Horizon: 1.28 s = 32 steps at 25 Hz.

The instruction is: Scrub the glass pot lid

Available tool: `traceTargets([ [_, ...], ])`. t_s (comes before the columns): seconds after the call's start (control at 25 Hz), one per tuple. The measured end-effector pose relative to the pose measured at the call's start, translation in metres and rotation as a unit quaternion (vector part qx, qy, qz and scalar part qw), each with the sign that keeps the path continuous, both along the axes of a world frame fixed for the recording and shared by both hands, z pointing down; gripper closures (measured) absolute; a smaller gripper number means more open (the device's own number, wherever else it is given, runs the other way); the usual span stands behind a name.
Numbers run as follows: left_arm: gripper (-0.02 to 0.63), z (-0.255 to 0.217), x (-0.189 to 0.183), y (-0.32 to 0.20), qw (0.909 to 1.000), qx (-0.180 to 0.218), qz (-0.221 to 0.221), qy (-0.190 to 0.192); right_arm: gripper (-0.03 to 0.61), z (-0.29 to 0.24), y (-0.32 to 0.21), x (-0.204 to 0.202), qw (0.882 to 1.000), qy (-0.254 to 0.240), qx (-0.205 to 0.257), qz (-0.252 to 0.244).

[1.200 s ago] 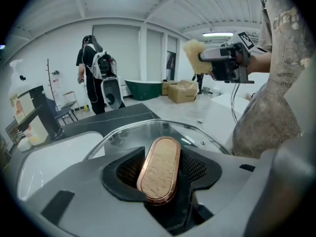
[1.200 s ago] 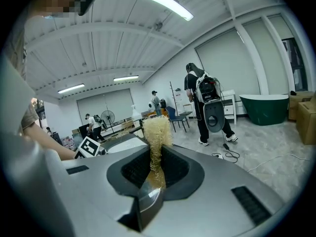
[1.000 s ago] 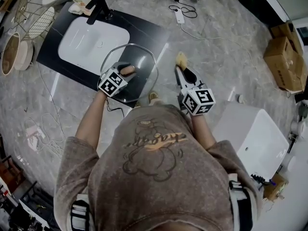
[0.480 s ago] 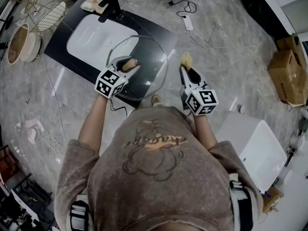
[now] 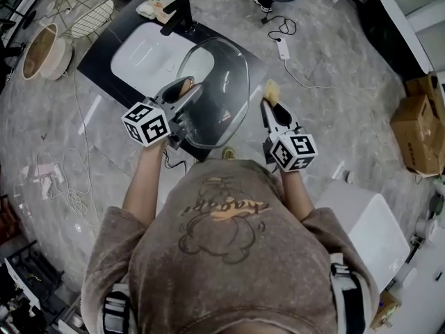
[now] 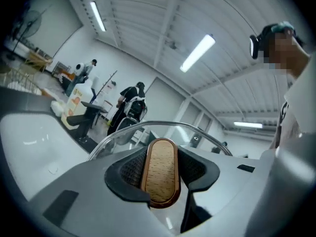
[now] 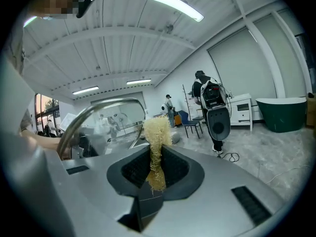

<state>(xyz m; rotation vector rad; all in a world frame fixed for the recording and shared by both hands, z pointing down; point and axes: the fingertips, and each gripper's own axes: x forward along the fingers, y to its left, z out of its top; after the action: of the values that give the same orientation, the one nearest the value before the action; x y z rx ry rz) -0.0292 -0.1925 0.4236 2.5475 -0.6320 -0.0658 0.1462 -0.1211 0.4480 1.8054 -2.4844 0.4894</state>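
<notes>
Over the near edge of the sink (image 5: 135, 58), the left gripper (image 5: 185, 94) clamps the wooden knob (image 6: 159, 169) so the glass lid (image 5: 226, 92) tilts toward the right gripper (image 5: 272, 108), whose jaws pinch a straw-coloured scrubber (image 5: 270, 88) (beside the rim, not touching, probably ready to scrub).

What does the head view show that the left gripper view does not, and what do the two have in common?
Only the head view shows the right gripper pinching a yellowish scrubber, the cardboard boxes on the floor, and the full round outline of the glass lid. Only the left gripper view shows the ceiling light strips and people standing in the background. Both show the left gripper shut on the lid's wooden handle, with the white sink beyond.
</notes>
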Motion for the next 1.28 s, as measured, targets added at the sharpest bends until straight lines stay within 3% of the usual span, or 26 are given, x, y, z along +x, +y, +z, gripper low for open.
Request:
traceTargets([
  [0.12,0.431,-0.012,-0.012,0.001,0.9954,-0.04,-0.027,0.083,0.529,-0.007,-0.005,-0.015,1.0,-0.001,0.008,-0.029],
  [0.28,0.431,-0.014,-0.023,0.003,0.9834,-0.074,-0.051,0.158,0.529,-0.013,-0.011,-0.039,0.998,0.003,0.016,-0.066],
  [0.36,0.431,-0.013,-0.026,0.005,0.9732,-0.104,-0.066,0.194,0.529,-0.016,-0.012,-0.051,0.996,0.004,0.019,-0.083],
  [0.52,0.433,-0.008,-0.03,0.01,0.9429,-0.165,-0.085,0.276,0.529,-0.025,-0.014,-0.071,0.993,0.007,0.029,-0.118],
  [0.6,0.433,-0.01,-0.03,0.011,0.9387,-0.168,-0.084,0.289,0.529,-0.033,-0.016,-0.082,0.989,0.018,0.041,-0.138],
  [0.88,0.433,-0.017,-0.025,0.015,0.9376,-0.17,-0.07,0.295,0.529,-0.073,-0.033,-0.119,0.969,0.07,0.106,-0.211],
  [1.28,0.433,-0.031,-0.017,0.022,0.9279,-0.182,-0.037,0.323,0.529,-0.104,-0.058,-0.137,0.957,0.094,0.151,-0.23],
])
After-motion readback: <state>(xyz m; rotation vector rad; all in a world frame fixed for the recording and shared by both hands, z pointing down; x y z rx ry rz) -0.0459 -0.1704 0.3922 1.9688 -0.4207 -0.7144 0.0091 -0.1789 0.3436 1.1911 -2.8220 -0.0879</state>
